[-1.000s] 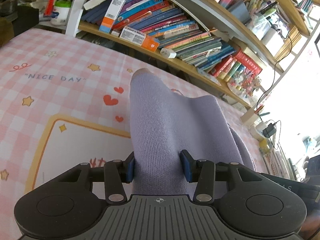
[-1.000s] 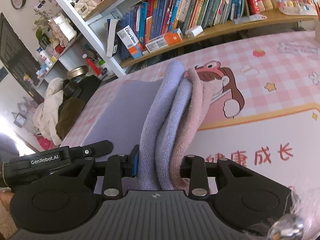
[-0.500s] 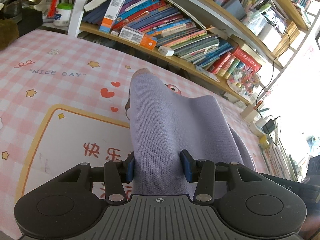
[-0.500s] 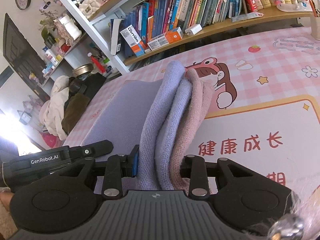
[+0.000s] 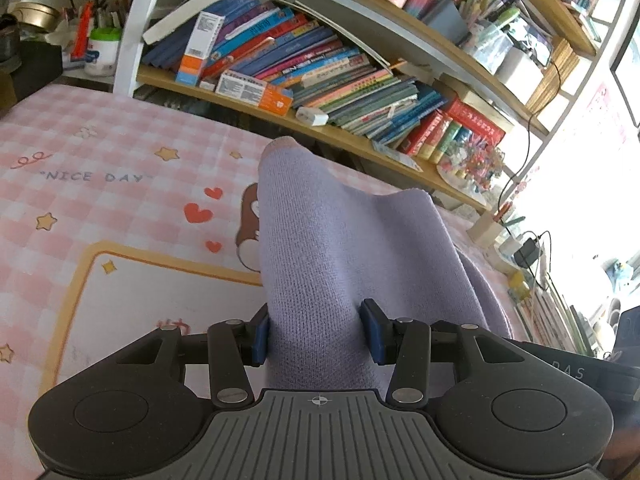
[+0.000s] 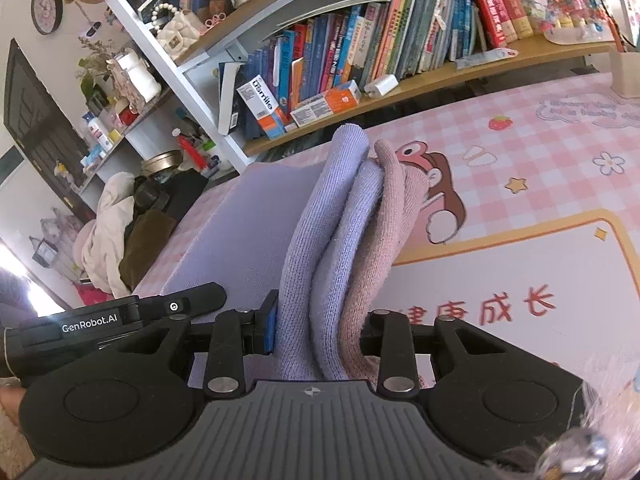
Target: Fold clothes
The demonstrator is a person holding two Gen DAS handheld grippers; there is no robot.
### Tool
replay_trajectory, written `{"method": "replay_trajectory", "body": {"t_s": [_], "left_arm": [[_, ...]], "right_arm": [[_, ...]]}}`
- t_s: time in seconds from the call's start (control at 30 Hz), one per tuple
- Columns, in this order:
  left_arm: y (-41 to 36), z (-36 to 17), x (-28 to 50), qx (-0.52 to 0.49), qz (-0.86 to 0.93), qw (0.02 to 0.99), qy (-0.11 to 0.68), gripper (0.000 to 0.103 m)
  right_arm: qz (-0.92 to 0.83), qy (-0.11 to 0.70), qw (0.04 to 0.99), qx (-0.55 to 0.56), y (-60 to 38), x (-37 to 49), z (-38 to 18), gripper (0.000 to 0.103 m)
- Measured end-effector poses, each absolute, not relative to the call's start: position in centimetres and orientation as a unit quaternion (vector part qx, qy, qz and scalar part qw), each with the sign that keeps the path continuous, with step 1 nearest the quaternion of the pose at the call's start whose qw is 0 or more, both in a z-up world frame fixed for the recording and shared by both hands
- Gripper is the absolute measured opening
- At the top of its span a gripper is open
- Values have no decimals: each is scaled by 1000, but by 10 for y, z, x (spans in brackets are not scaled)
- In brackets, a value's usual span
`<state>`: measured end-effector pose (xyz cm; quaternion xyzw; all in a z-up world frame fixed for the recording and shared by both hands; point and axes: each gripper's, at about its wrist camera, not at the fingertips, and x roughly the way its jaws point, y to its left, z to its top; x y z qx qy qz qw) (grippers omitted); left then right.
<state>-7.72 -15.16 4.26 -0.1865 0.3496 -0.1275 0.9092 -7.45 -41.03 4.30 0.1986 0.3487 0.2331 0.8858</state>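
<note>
A lavender knit garment [image 5: 340, 248] with a pale pink lining is held up over the pink checked table cover [image 5: 100, 152]. My left gripper [image 5: 318, 336] is shut on a thick fold of it; the cloth rises from the jaws and drapes to the right. My right gripper [image 6: 316, 332] is shut on several bunched layers of the same garment [image 6: 340, 232], lavender on the left, pink on the right. A flat lavender panel [image 6: 248, 232] spreads to the left behind it. The left gripper's body [image 6: 112, 316] shows at the lower left of the right wrist view.
A bookshelf [image 5: 320, 76] full of books runs along the table's far edge; it also shows in the right wrist view [image 6: 360, 48]. A heap of clothes and bags [image 6: 120, 232] lies beyond the table's left end. Cables and a charger [image 5: 528, 248] sit at the right.
Both grippers keep their hold on the garment. The views have shifted slightly: the table print has slid in the frames, so the garment has been carried a little across the table.
</note>
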Motion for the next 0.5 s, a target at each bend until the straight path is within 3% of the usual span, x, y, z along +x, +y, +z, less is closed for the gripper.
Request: {"method": "replay_trajectory", "body": {"t_s": [0.5], "left_arm": [[-64, 40, -24, -169, -162, 903, 360, 45]], "right_arm": [[204, 340, 894, 210, -325, -39, 45, 30]]}}
